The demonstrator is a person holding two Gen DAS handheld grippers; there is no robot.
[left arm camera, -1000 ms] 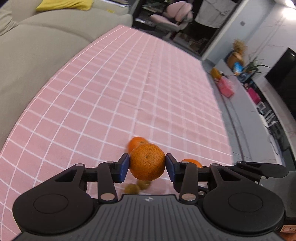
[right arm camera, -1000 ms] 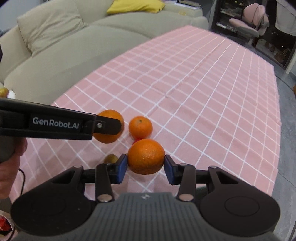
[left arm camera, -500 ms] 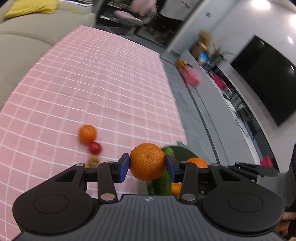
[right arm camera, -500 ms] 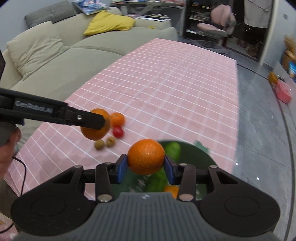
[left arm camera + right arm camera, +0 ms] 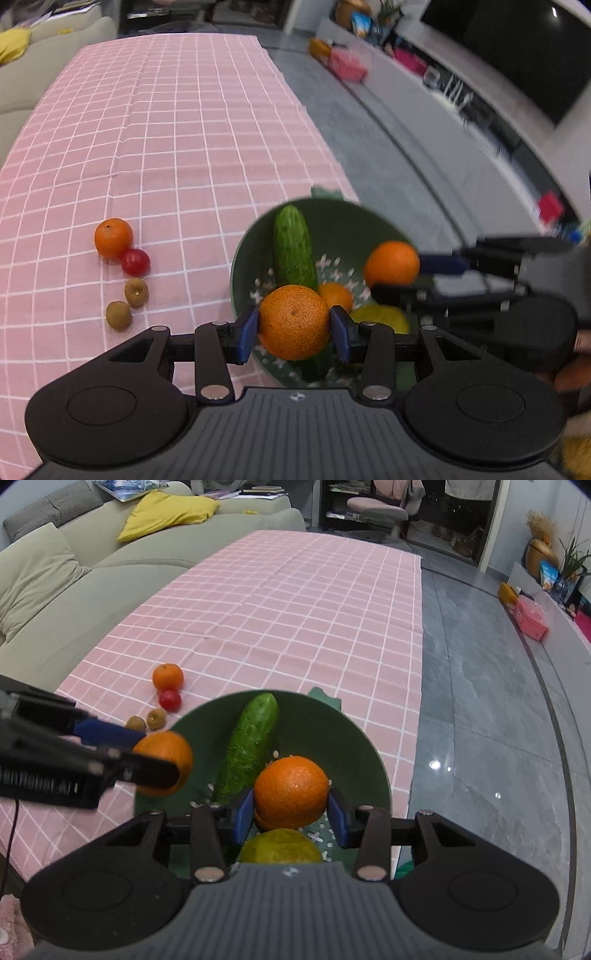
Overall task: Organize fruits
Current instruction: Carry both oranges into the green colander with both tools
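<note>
Bowl [image 5: 369, 753], green, holds 1 cucumber [image 5: 251, 746], 1 small orange [image 5: 335, 295], 1 yellow fruit [image 5: 280, 845]. L gripper [image 5: 293, 328] and R gripper [image 5: 290, 810] each clamp 1 orange [image 5: 293, 321] [image 5: 290, 792] above the bowl. Left of bowl on cloth [image 5: 295, 620]: 1 tangerine [image 5: 168, 676], 1 tomato [image 5: 170, 700], 2 kiwis [image 5: 156, 718]; 1 s ago both grippers were over bare cloth, bowl unseen.

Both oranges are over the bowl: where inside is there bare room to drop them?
Inside the green bowl, the bare patch is right of the cucumber, toward the far-right wall. The near side is crowded: a small orange and a yellow fruit lie there.
</note>
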